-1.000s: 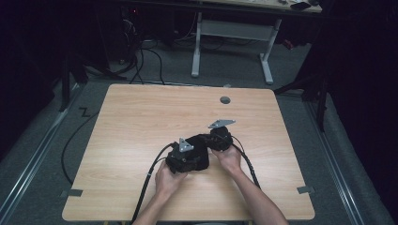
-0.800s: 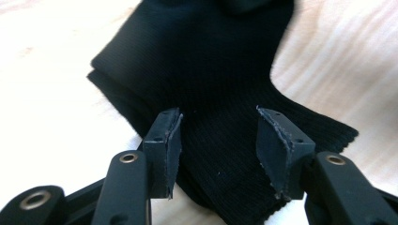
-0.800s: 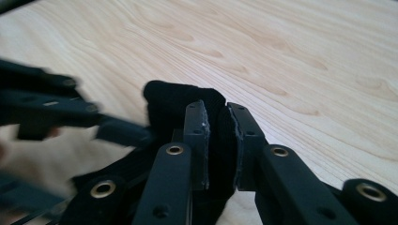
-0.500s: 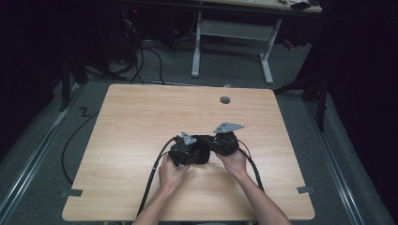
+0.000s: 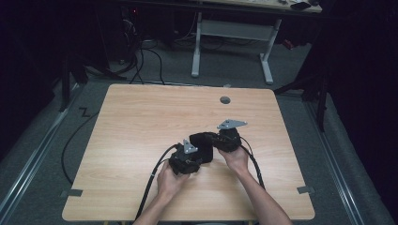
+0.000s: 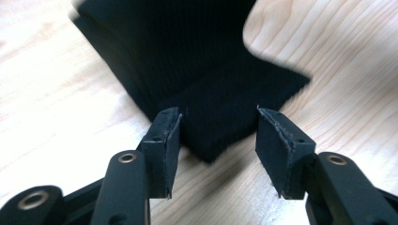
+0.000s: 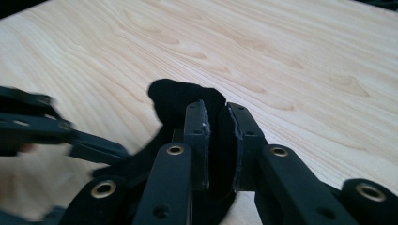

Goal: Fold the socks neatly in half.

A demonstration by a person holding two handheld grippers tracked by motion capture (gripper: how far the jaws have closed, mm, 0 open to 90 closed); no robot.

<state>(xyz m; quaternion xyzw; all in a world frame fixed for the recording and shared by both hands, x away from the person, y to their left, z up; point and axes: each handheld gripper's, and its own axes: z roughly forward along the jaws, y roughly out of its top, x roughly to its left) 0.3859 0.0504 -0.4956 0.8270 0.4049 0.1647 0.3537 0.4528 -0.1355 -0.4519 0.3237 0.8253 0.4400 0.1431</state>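
Observation:
A black ribbed cloth [image 5: 201,139] lies on the wooden table [image 5: 141,117], slightly right of its middle. My right gripper [image 5: 215,140] is shut on one end of this black cloth [image 7: 173,96], the fabric pinched between its jaws [image 7: 217,112]. My left gripper [image 5: 198,153] is open. A corner of the cloth [image 6: 202,70] lies on the wood between and just ahead of its pads [image 6: 218,126], touching neither. One arm of the left gripper [image 7: 47,126] crosses the left side of the right gripper view.
A round grey grommet [image 5: 225,100] sits near the table's far edge. Cables [image 5: 150,183] trail from both grippers over the front edge. Tape marks [image 5: 71,192] flank the front corners. Behind the table stand a white desk frame [image 5: 197,47] and floor cables.
Both hands shifted a little to the right. The left gripper drew back slightly toward the front edge; the right gripper stays shut on the cloth.

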